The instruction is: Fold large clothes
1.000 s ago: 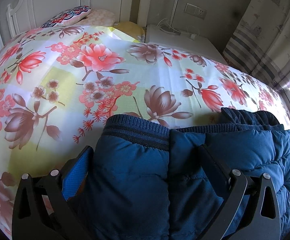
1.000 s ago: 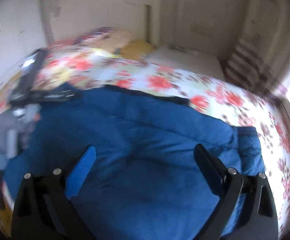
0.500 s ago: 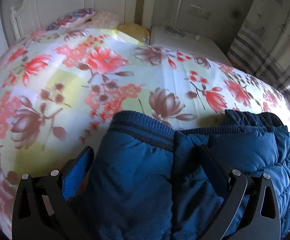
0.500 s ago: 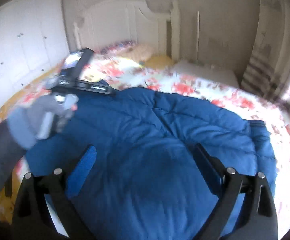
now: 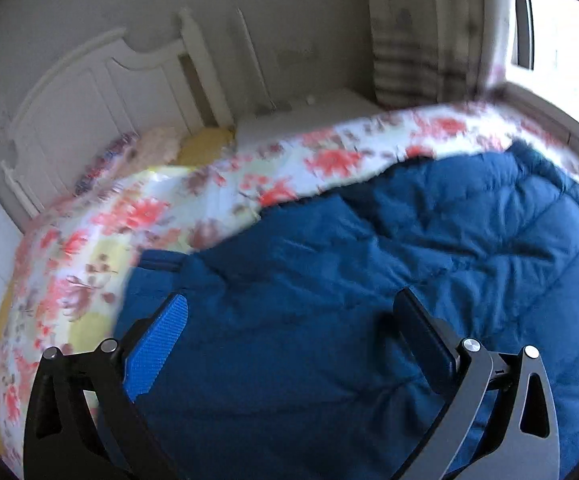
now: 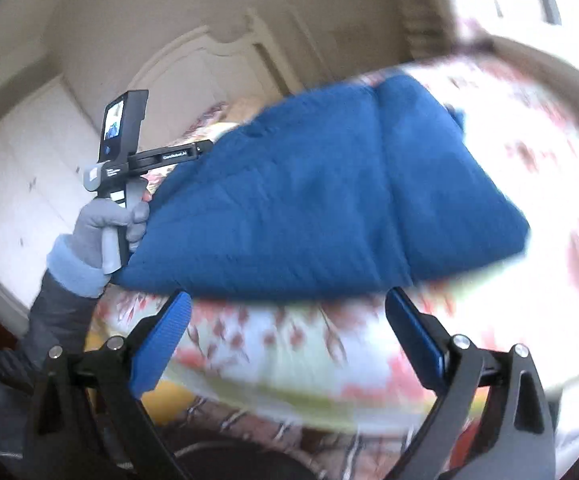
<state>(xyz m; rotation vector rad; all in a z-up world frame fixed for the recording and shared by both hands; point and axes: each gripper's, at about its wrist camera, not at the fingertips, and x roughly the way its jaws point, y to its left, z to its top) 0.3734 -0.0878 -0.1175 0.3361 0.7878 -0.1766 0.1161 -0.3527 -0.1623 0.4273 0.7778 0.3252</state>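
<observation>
looking at where the blue puffer jacket sits relative to each tool, since that's what the next move hangs on. it's lying on the bed with the floral sheet, already looks doubled over into a fat bundle — from the right wrist view its long axis runs from lower left up toward upper right, sloping away toward the window side.

left gripper is right over the padding. jaws spread wide, nothing pinched between them, and the jacket fills the whole gap below and ahead of it. a ribbed cuff or hem edge pokes out just left of the blue pad. in the right wrist view you can see the gloved left hand holding that tool at the near-left end of the bundle, though i can't tell if it's touching the fabric or just beside it.

right gripper is also spread wide and holding nothing — and it's off the jacket entirely. between its jaws there's only sheet, and the jacket's near edge lies ahead of the fingertips, running roughly crosswise to them.

so my read: the left one is clearly nearer and better placed to grab. the right would need to move forward to reach that near edge. both views are pretty motion-blurred, so the fine fold lines are a guess.
</observation>
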